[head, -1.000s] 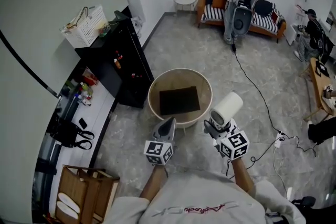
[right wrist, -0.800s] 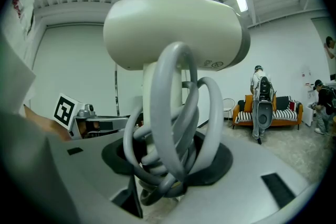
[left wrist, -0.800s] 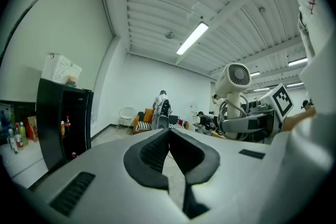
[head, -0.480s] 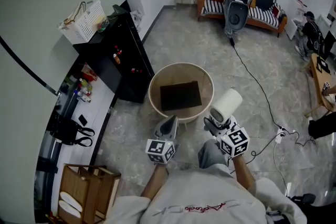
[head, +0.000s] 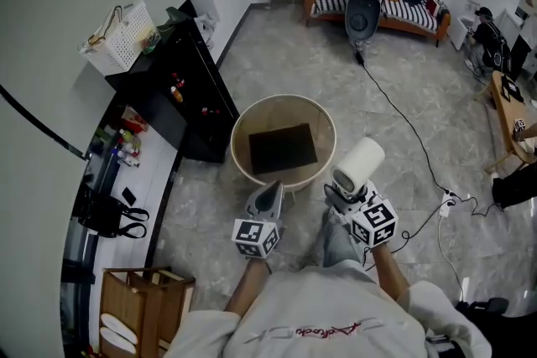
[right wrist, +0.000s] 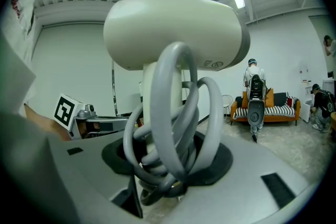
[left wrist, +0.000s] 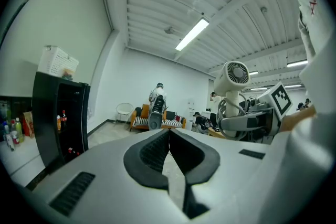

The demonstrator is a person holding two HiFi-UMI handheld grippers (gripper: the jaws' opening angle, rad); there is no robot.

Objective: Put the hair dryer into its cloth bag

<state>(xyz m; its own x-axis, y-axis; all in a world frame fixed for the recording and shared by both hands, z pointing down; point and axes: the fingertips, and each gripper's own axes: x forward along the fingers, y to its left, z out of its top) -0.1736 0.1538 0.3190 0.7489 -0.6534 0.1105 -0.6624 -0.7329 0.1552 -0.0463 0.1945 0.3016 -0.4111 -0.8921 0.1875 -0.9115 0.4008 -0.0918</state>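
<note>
White hair dryer (head: pixel 362 162) centre-right, right tool (head: pixel 342 195) pinching its handle (right wrist: pixel 149 78) and coiled cord (right wrist: pixel 176 113), left tool (head: pixel 268 199) pressed together, empty; dark cloth bag (head: pixel 283 148) flat on table (head: pixel 242 130) mid-frame, so loose loops may snag its mouth.

The head camera is looking steeply down from above the person's shoulders. It is taking in the left gripper (head: pixel 268 195), the right gripper (head: pixel 342 195), a round table (head: pixel 237 155) close ahead and a striped sofa (head: pixel 403 10) far across the room. Each gripper camera is riding just behind its own jaws and facing nearly level along them. The right one is sitting so near the hair dryer (right wrist: pixel 173 34) that it is filling much of the frame. Both gripper views are facing that same sofa, and each is catching the other gripper at its edge.
</note>
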